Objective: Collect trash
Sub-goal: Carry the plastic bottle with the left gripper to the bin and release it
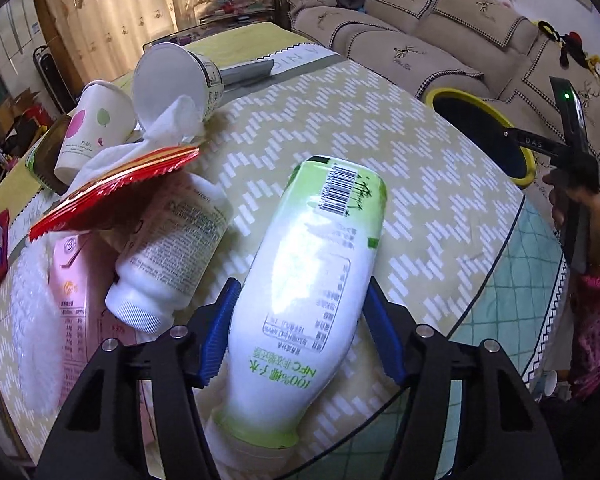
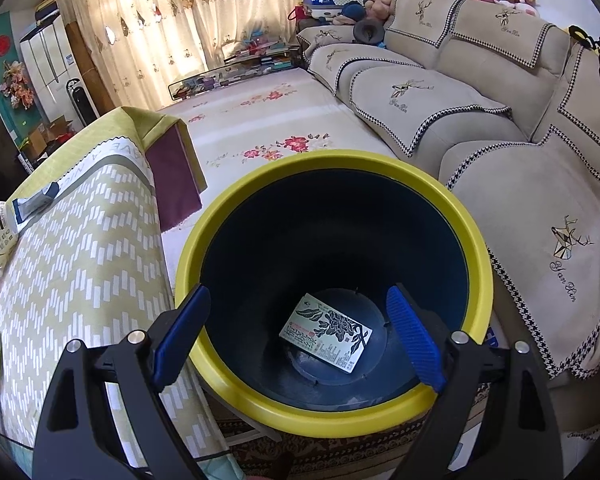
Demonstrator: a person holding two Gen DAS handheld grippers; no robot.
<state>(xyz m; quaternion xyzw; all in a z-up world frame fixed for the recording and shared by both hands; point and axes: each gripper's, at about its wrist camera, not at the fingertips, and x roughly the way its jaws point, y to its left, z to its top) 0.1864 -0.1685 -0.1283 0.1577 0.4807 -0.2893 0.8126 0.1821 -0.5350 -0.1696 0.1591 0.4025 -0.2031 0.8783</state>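
In the left wrist view my left gripper (image 1: pixel 300 332) is shut on a white and green juice bottle (image 1: pixel 312 280), its blue pads pressed on both sides, just above the patterned table (image 1: pixel 380 140). My right gripper shows there at the far right (image 1: pixel 572 148), over the yellow-rimmed bin (image 1: pixel 484 112). In the right wrist view my right gripper (image 2: pixel 300 336) is open and empty above the bin (image 2: pixel 332 412). A small printed carton (image 2: pixel 326 332) lies on the bin's dark bottom.
A heap of trash lies left of the bottle: a white bottle (image 1: pixel 168 256), a red wrapper (image 1: pixel 112 192), a tissue (image 1: pixel 168 124), paper cups (image 1: pixel 96 128), a pink carton (image 1: pixel 76 304). A beige sofa (image 2: pixel 480 100) stands behind the bin.
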